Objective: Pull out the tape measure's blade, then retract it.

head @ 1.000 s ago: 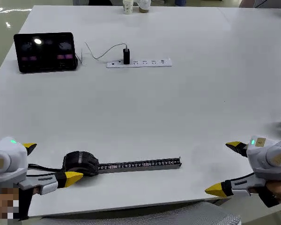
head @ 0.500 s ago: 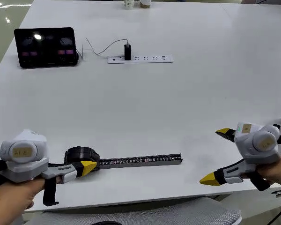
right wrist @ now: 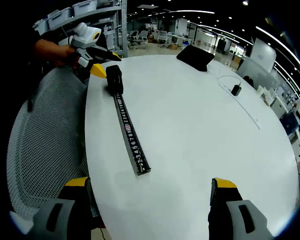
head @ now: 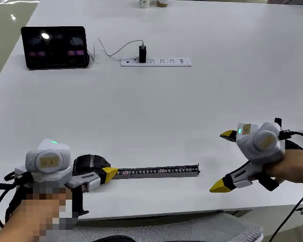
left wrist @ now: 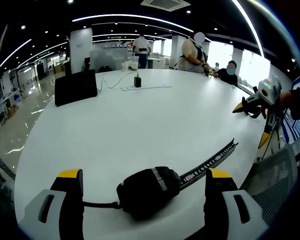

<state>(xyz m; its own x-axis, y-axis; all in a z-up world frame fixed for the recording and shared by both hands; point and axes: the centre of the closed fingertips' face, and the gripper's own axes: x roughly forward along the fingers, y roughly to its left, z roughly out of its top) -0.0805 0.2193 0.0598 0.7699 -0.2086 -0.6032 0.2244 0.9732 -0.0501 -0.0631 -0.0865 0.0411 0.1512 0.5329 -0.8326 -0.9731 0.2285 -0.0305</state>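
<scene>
Near the front edge of the white desk [head: 202, 101], the tape measure [head: 89, 165] lies with its black case on the person's left. Its blade [head: 156, 171] is drawn out flat along the surface toward the right, numbered face up, with the blade's tip [right wrist: 142, 170] resting on the desk. The left tool [left wrist: 145, 176] is open. Its two yellow-tipped jaws stand wide apart on either side of the case, and the left gripper view shows a gap between each jaw and the case, so it straddles the case without clamping it. In the head view one yellow jaw tip sits just beside the spot where the blade leaves the case. A thin black strap [left wrist: 97, 204] trails from the case toward one jaw. The right tool [head: 222, 161] is open as well, jaws spread wide with nothing between them. It is held near the desk's front edge, off to the right of the blade's tip and apart from it, and its own view looks back along the whole blade to the case. Toward the far side of the desk a dark tablet [head: 54, 47] stands propped up. Beside it lies a white power strip [head: 155, 62] with a black plug [head: 142, 52] in it and a thin cable [head: 113, 50] looping toward the tablet. A grey mesh chair back [head: 192, 229] shows below the desk's front edge.
</scene>
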